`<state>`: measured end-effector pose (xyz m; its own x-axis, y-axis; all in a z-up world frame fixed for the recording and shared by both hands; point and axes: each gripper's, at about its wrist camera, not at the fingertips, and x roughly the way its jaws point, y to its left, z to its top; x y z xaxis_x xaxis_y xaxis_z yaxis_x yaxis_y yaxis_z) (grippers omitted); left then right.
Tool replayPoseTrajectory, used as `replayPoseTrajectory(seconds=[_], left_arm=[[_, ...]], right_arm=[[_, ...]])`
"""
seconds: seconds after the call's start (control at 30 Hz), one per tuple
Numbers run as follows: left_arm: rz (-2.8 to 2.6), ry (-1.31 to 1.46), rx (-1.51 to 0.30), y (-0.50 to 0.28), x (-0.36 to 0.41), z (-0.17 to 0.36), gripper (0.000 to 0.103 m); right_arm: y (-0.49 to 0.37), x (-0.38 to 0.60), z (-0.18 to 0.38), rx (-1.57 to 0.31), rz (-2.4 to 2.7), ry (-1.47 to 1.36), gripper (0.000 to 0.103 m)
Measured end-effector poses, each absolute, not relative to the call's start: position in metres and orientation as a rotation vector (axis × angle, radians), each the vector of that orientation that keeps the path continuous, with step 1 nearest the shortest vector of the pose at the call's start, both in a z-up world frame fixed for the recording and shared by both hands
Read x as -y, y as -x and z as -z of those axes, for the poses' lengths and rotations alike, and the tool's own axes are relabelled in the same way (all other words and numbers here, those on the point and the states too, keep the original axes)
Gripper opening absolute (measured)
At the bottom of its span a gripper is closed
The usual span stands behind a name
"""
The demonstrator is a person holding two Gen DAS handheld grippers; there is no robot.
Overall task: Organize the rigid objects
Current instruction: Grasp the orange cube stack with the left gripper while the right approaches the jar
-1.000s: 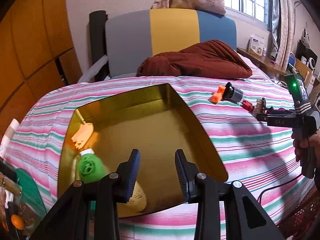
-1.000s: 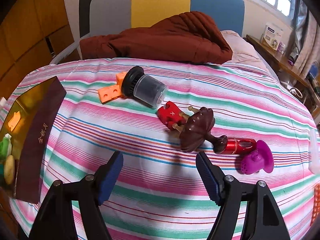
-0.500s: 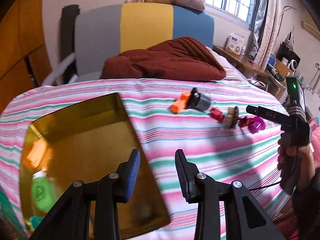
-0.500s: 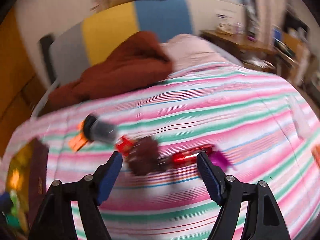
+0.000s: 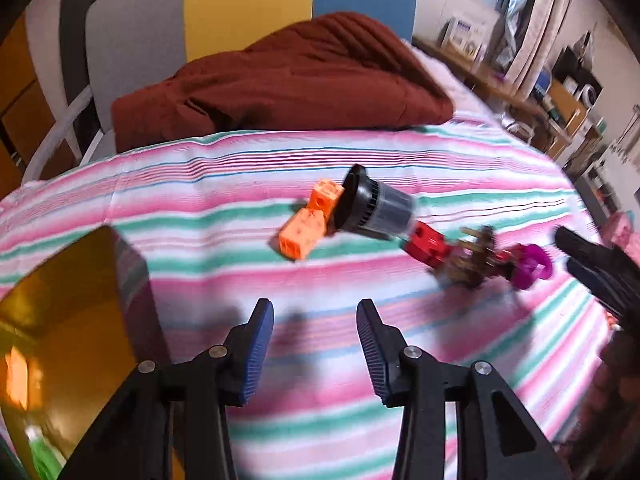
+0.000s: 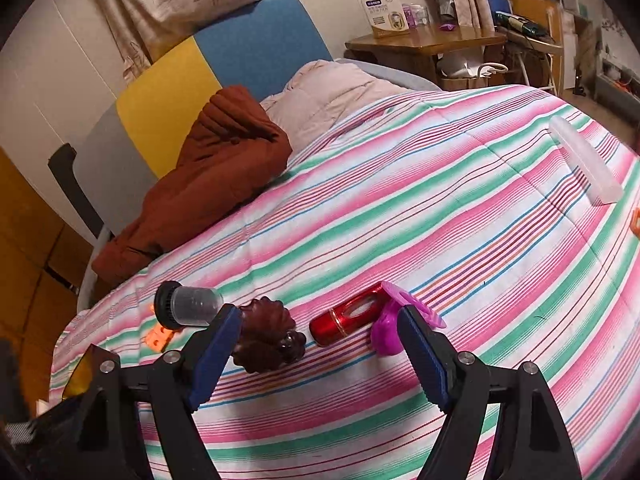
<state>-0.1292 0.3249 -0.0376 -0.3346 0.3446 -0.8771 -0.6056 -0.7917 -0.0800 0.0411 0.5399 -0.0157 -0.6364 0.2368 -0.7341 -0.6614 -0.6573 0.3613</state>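
Small rigid items lie in a row on the striped bedspread: orange blocks [image 5: 308,224], a black-capped clear jar [image 5: 374,206] [image 6: 188,306], a red block [image 5: 426,246], a dark brown carved piece [image 6: 266,338], a red cylinder [image 6: 348,314] and a magenta plastic piece [image 6: 394,322] [image 5: 532,266]. My left gripper [image 5: 316,332] hovers over bare bedspread short of the orange blocks, jaws opening, nothing between them. My right gripper [image 6: 320,344] hangs over the brown piece and red cylinder, jaws opening wide, pads touching neither. The gold-lined box [image 5: 80,320] sits at the left.
A rust-brown quilt [image 5: 280,80] is heaped at the head of the bed against the grey, yellow and blue headboard [image 5: 248,4]. A clear plastic case [image 6: 586,160] lies far right on the bedspread. A wooden bedside table [image 6: 424,42] stands beyond the bed.
My left gripper swung right from above the gold box to the bedspread near the orange blocks and widened. My right gripper rolled and shifted over the brown piece and red cylinder.
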Motion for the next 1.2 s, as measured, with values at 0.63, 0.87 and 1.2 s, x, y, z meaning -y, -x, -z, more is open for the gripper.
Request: replayPoseTrajectory(seconds=[0.63, 0.87, 1.2], left_arm=[[-2.056, 1.275, -0.541, 0.178, -0.377, 0.081, 0.010], [-2.024, 1.278, -0.462, 0.141, -0.348, 0.073, 0.021], [-1.996, 1.272, -0.640, 0.184, -0.374, 0.055, 0.043]], right_arm=[[-0.048, -0.550, 0.013, -0.931, -2.278, 0.833, 0.082], [-0.050, -0.552, 0.016, -0.972, -2.273, 0.844, 0.082], [-0.051, -0.553, 0.018, -1.000, -2.272, 0.853, 0.082]])
